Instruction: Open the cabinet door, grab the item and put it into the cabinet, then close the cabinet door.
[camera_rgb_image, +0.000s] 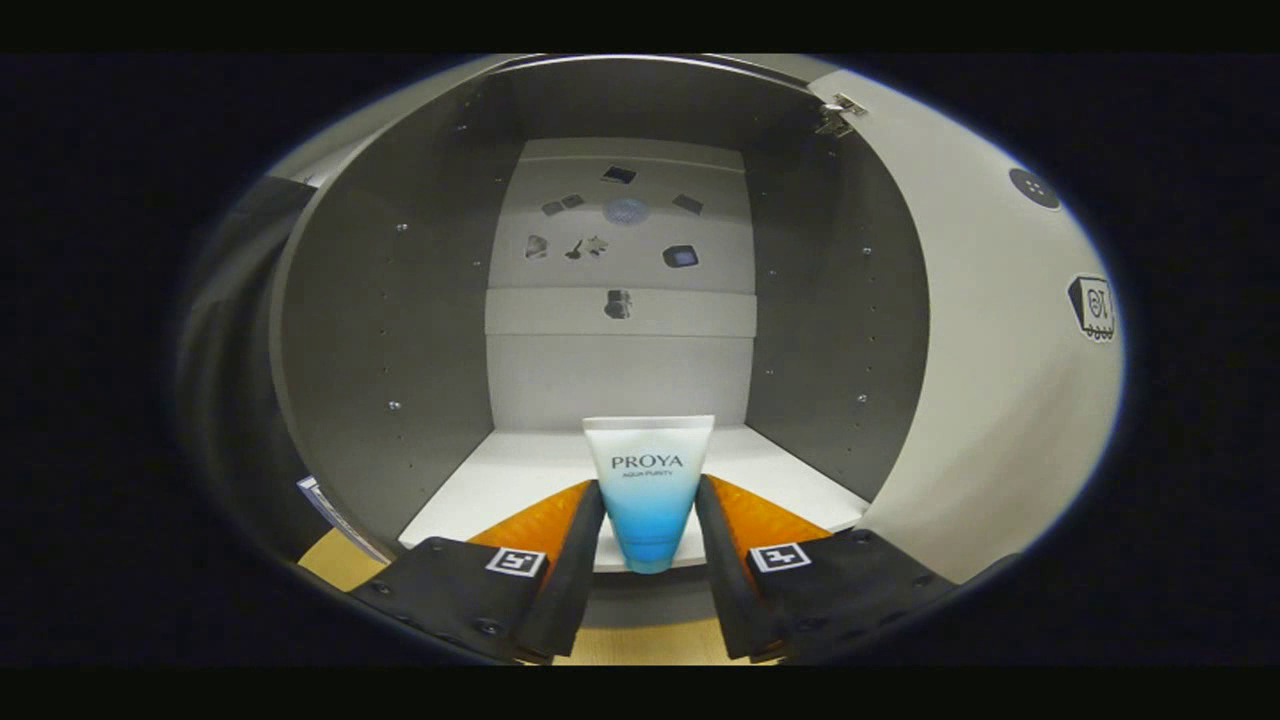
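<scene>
Tube (648, 495) pinched by gripper (650, 520) at open cabinet (380, 330).
Light, squashy plastic (probably slippery); both fingers squeeze its lower body.

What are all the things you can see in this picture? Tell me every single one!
Tube: one, white fading to blue, upright between the fingers, over the front edge of the cabinet floor.
Cabinet: one, grey side walls, white floor and back, standing open straight ahead.
Cabinet door: one, white, swung open beside the right wall.
Hinge: one, metal, at the top where the door joins the cabinet.
Small stickers: several, dark, on the back panel.
Gripper: one, its fingers close beside the tube's two sides; contact looks likely.
</scene>
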